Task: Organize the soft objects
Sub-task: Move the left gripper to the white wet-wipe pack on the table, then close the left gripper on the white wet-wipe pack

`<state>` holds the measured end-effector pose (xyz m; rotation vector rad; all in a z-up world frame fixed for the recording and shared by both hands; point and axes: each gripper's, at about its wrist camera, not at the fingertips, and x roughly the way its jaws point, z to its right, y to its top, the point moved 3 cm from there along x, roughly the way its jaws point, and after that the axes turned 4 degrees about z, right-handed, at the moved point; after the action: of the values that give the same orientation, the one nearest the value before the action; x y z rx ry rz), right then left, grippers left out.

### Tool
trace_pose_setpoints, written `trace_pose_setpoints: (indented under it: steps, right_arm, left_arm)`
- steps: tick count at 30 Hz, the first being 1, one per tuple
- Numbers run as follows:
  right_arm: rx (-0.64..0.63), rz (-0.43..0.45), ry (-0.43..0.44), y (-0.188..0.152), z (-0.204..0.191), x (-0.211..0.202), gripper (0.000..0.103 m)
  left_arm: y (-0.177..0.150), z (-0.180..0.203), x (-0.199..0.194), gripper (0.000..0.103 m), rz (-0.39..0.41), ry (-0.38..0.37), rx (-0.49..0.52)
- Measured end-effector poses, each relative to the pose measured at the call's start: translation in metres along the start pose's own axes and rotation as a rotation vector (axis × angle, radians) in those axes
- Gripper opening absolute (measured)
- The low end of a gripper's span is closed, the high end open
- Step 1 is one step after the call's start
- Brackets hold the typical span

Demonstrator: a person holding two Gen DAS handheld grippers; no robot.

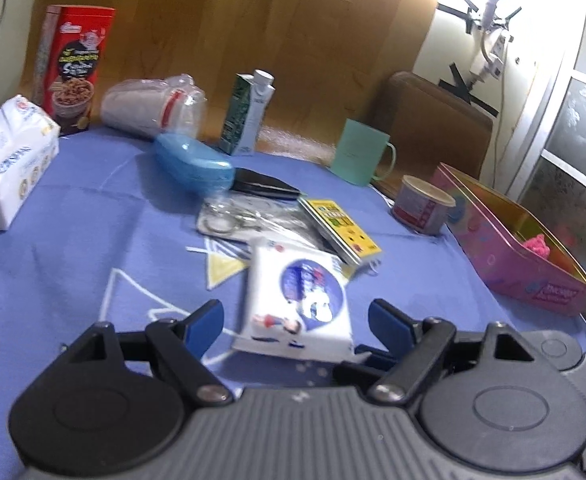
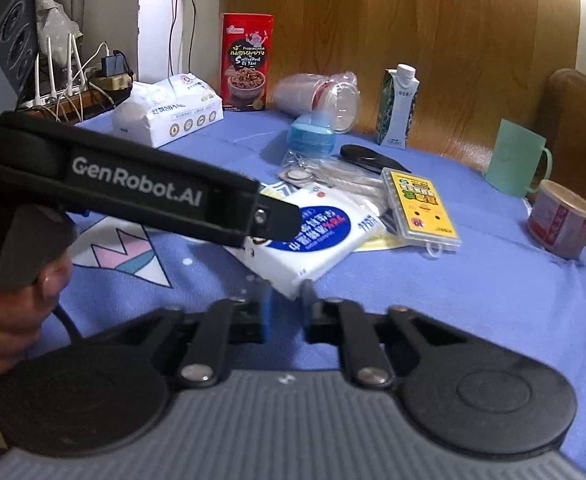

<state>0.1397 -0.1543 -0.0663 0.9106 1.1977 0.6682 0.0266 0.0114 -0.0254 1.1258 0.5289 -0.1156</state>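
A small white tissue pack with a blue oval label point(image 1: 299, 300) lies on the blue tablecloth point(image 1: 73, 248). My left gripper point(image 1: 295, 320) is open, its blue pads either side of the pack's near end, not closed on it. In the right wrist view the same pack point(image 2: 309, 240) lies just beyond my right gripper point(image 2: 287, 304), whose blue fingers stand a narrow gap apart with nothing between them. The left gripper's black body point(image 2: 133, 188) crosses that view above the pack. A pink tin box point(image 1: 513, 248) at the right holds something pink and knitted point(image 1: 537, 246).
A large tissue pack point(image 1: 9, 160), red snack box point(image 1: 73, 68), stacked plastic cups point(image 1: 153, 108), blue case point(image 1: 193, 164), drink carton point(image 1: 245, 112), green mug point(image 1: 363, 152), small tub point(image 1: 423, 204), yellow card box point(image 1: 341, 230) and a bagged key ring point(image 1: 229, 220) crowd the table.
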Motion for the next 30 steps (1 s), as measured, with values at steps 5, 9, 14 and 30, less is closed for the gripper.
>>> trace_pose_setpoints:
  steps: [5,9,14,30]
  right_arm:
    - [-0.009,0.012,-0.017,-0.004,0.004,-0.006,0.011]
    - [-0.008,0.010,-0.030,-0.009,0.011,-0.014,0.011]
    - [0.015,0.010,-0.062,-0.019,0.028,-0.035,0.009]
    - [0.120,0.025,-0.133,-0.048,0.061,-0.071,0.080]
  left_arm:
    - [-0.007,0.013,0.009,0.081,-0.043,-0.009,0.016]
    - [-0.012,0.025,0.014,0.081,-0.073,-0.043,0.019]
    - [-0.020,0.052,0.020,0.082,-0.096,-0.091,0.074]
    - [-0.010,0.070,0.030,0.088,-0.144,-0.167,0.018]
